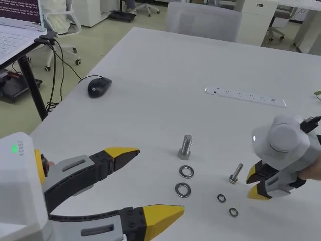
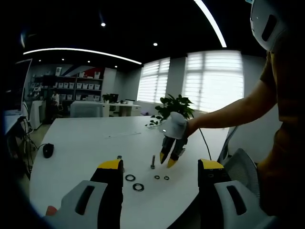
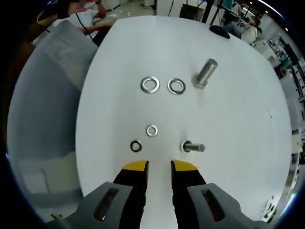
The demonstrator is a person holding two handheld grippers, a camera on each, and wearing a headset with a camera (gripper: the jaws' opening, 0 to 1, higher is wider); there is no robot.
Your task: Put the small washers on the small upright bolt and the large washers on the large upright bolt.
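Washers point(image 1: 186, 171) — two large, two small; two bolts point(image 1: 185, 146)

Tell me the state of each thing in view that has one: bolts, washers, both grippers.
Large bolt, upright, no washers on it.
Small bolt, upright, no washers on it.
Large washers, both flat on the table.
Small washers, both flat on the table.
Left hand-held gripper, wide open, empty.
Right hand-held gripper, slightly open, empty.
Laptop, lid open, screen lit.
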